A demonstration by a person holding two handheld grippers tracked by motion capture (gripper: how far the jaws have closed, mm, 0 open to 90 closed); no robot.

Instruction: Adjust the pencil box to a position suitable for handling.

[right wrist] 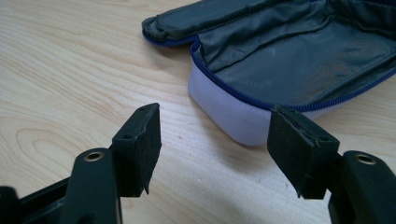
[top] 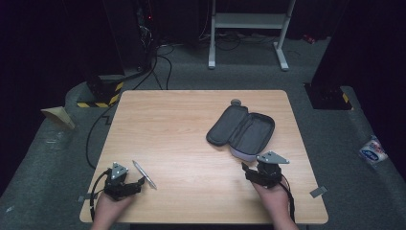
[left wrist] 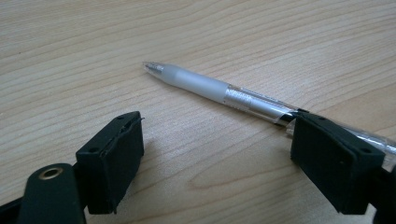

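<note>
A clear pen with a frosted grip lies on the wooden table near its front left. My left gripper rests just behind it, open, the pen's rear end passing behind the right-hand jaw. An unzipped grey pencil case with a pale lilac shell lies open at the right middle. My right gripper stands open just short of the case's near end, with nothing between its jaws.
A small grey round object sits on the table behind the case. Beyond the table stand a white metal frame and black equipment with cables on the grey floor. A white packet lies on the floor at the right.
</note>
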